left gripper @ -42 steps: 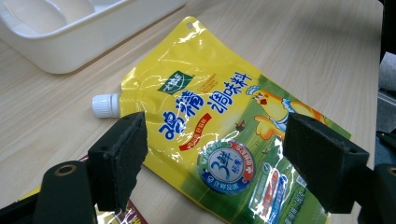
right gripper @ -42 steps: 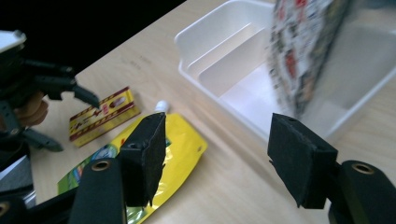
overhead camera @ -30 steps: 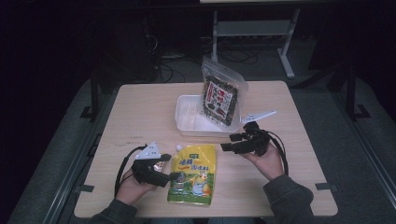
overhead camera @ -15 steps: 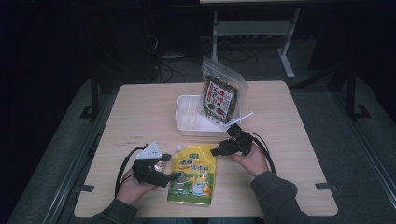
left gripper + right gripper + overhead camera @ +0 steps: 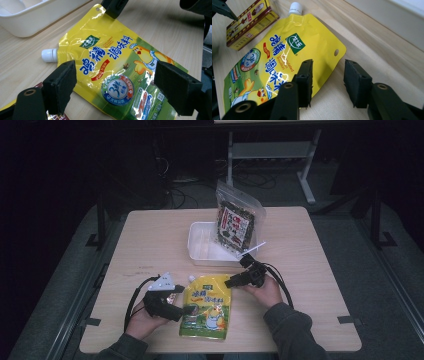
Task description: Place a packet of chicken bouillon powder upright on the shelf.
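Note:
A yellow spouted pouch (image 5: 207, 307) with a white cap (image 5: 49, 55) lies flat at the table's front. My left gripper (image 5: 186, 309) hovers at the pouch's left side; its jaws stand wide open over the pouch (image 5: 117, 62), having just opened a little further, and hold nothing. My right gripper (image 5: 232, 281) sits low at the pouch's upper right corner. In the right gripper view one jaw is over the pouch (image 5: 274, 62) and the other over bare table. These jaws have just been closing, the pouch's edge between them, pads not pressing.
A white tray (image 5: 200, 245) stands behind the pouch, with a dark seaweed bag (image 5: 236, 225) propped upright in it. A red and yellow box (image 5: 249, 22) lies beside the pouch's spout, near my left gripper. The table's front edge is close to both hands.
My right hand has moved left and down from beside the tray to the pouch's upper right corner, and its jaws have narrowed. The left hand has stayed put.

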Motion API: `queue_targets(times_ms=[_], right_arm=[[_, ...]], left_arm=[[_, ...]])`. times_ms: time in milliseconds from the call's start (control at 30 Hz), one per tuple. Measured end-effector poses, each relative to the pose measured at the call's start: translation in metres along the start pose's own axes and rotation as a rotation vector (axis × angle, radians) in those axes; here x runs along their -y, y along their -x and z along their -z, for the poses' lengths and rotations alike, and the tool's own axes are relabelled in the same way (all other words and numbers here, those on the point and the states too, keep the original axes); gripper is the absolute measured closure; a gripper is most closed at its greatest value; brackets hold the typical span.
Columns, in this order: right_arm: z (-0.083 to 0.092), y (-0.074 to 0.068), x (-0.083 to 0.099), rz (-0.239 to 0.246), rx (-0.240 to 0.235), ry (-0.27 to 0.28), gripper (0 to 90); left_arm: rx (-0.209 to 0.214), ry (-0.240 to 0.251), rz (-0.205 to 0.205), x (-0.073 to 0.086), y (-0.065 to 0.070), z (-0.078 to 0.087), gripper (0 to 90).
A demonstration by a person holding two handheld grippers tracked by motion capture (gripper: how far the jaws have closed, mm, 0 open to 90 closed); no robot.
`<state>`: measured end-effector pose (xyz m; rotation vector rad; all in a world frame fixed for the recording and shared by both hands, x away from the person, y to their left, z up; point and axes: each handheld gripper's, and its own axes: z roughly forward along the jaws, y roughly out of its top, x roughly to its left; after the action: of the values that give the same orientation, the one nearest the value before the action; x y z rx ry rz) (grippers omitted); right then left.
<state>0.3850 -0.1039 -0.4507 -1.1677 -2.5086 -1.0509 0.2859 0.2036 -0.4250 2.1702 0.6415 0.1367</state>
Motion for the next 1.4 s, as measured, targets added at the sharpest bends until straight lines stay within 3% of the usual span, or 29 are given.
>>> queue_targets(times_ms=[133, 167, 367, 533, 967, 1400], right_arm=[[-0.003, 0.002, -0.001, -0.007, -0.021, 0.001, 64.4], [-0.004, 0.003, -0.001, -0.012, -0.036, 0.001, 71.3], [-0.004, 0.004, 0.000, -0.009, -0.066, 0.002, 84.1], [-0.002, 0.003, 0.000, -0.008, -0.079, 0.007, 88.5], [0.011, -0.006, 0.000, 0.026, -0.098, 0.042, 89.6], [0.036, -0.014, 0.003, 0.039, -0.131, 0.121, 89.6]], left_arm=[[0.000, -0.001, 0.004, 0.001, -0.001, 0.000, 17.9], [0.001, -0.001, 0.004, 0.001, -0.001, 0.000, 17.9], [0.003, -0.012, 0.004, 0.002, -0.001, -0.003, 17.9], [-0.013, -0.003, 0.002, 0.002, -0.001, -0.002, 17.9], [-0.015, -0.001, 0.021, 0.004, -0.005, 0.000, 17.8], [-0.007, 0.009, 0.037, 0.005, -0.006, -0.001, 17.7]])
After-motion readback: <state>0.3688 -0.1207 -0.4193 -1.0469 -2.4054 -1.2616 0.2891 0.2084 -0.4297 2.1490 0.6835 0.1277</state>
